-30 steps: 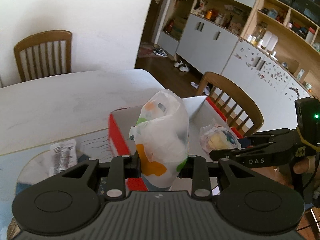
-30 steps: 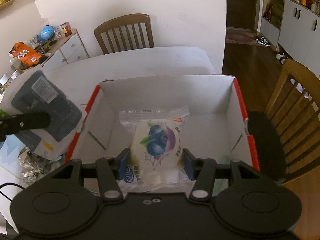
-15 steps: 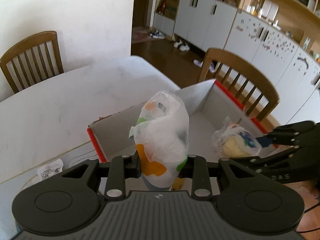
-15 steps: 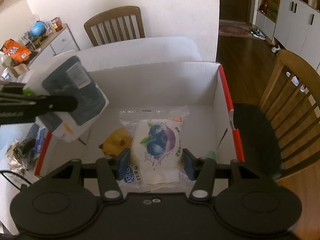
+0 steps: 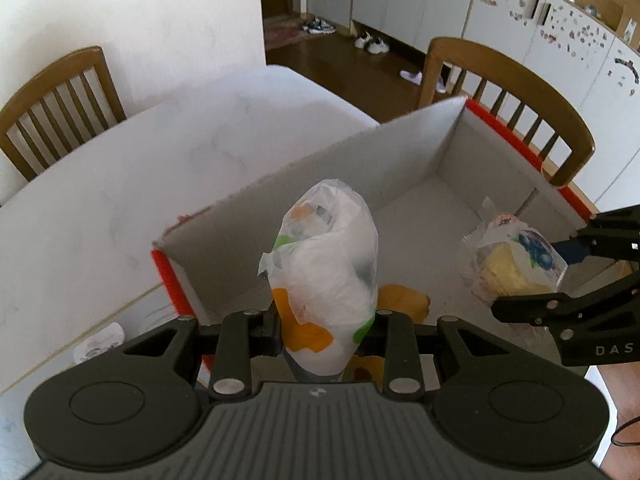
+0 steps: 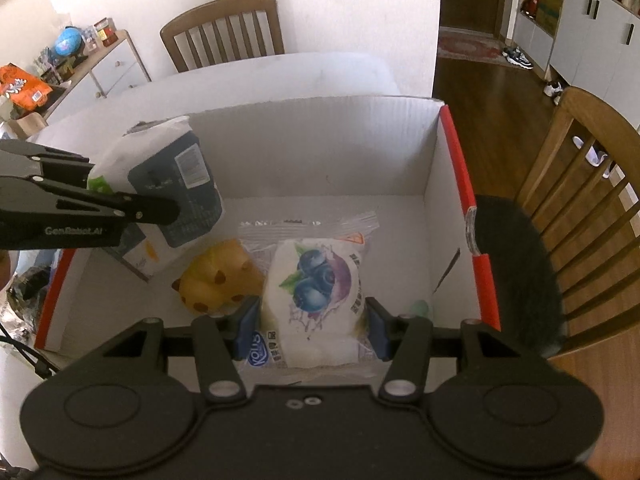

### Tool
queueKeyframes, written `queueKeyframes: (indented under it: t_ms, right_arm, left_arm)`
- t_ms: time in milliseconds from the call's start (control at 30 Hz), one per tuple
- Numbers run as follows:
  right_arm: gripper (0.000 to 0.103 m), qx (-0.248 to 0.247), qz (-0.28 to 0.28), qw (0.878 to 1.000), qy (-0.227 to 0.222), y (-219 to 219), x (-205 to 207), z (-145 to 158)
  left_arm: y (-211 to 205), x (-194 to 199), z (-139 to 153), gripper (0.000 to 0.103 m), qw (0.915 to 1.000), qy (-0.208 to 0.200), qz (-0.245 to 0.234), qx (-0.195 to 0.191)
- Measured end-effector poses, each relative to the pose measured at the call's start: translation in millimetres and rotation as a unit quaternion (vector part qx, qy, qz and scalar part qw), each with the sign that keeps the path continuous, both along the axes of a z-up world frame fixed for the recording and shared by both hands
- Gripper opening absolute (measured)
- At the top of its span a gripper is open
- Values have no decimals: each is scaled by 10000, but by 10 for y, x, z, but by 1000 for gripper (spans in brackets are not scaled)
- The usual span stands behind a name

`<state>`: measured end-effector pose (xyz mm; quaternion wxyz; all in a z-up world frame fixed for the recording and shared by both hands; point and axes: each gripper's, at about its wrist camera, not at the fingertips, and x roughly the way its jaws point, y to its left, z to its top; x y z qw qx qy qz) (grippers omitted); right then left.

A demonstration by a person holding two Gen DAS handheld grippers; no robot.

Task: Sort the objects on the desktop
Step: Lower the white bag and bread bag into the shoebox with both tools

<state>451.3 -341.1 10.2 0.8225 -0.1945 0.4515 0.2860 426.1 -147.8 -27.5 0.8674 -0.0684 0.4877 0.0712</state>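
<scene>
My left gripper [image 5: 326, 334] is shut on a white plastic pack with orange and green patches [image 5: 326, 276], held over the left side of the open white cardboard box with red edges [image 5: 404, 156]. My right gripper [image 6: 312, 328] is shut on a clear-wrapped blueberry bread packet [image 6: 316, 292], low inside the same box [image 6: 320, 152]. In the right wrist view the left gripper [image 6: 132, 216] holds its pack [image 6: 172, 192] at the box's left wall. A yellow spotted toy [image 6: 216, 284] lies on the box floor between both packets.
A small green item [image 6: 420, 308] lies in the box's near right corner. Crumpled silvery wrappers [image 6: 20, 300] lie on the table left of the box. A small white packet [image 5: 96, 346] lies on the table. Wooden chairs [image 6: 592, 200] stand on the right and at the far side [image 5: 56, 108].
My left gripper has carried its pack to the right and down, from beside the box to over its inside. The right gripper sank a little deeper with the bread packet; the yellow toy came into view.
</scene>
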Motion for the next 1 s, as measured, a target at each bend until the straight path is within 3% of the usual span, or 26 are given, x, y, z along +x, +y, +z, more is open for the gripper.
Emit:
queueKeyframes:
  t_ms: [733, 1000]
  right_arm:
    - [54, -459, 1, 9988, 150, 128, 134, -306]
    - [54, -653, -27, 9978, 135, 188, 131, -347]
  left_arm:
    - [-136, 250, -245, 29, 9972, 674, -284, 175]
    - [-187, 254, -255, 29, 9968, 739, -273, 155]
